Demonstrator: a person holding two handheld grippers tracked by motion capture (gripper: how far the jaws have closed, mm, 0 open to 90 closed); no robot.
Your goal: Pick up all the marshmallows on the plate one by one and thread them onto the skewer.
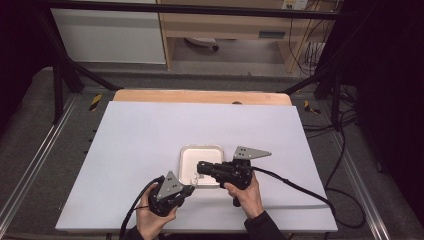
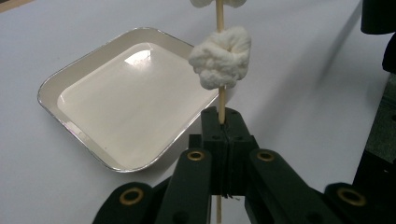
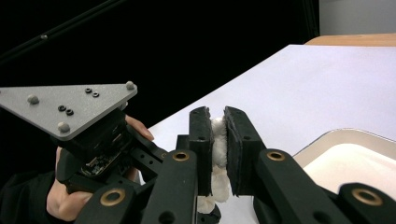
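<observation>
A thin wooden skewer (image 2: 221, 100) stands up from my left gripper (image 2: 223, 120), whose jaws are shut on its lower part. One lumpy white marshmallow (image 2: 220, 58) is threaded on it, and a second marshmallow (image 2: 217, 2) sits higher, cut off by the frame's top edge. My right gripper (image 3: 218, 122) is shut on a white marshmallow (image 3: 218, 142), pinched between its pads just above the left gripper (image 3: 93, 140). In the high view the left gripper (image 1: 190, 188) and right gripper (image 1: 199, 168) meet at the near left corner of a white square tray (image 1: 186, 157).
The tray (image 2: 74, 79) is shallow with a silver rim and lies on a white table sheet (image 1: 150, 135). Its inside (image 3: 359, 161) holds nothing I can see. A wooden table edge (image 1: 200, 96) runs along the far side. Cables (image 1: 300, 187) trail off to the right.
</observation>
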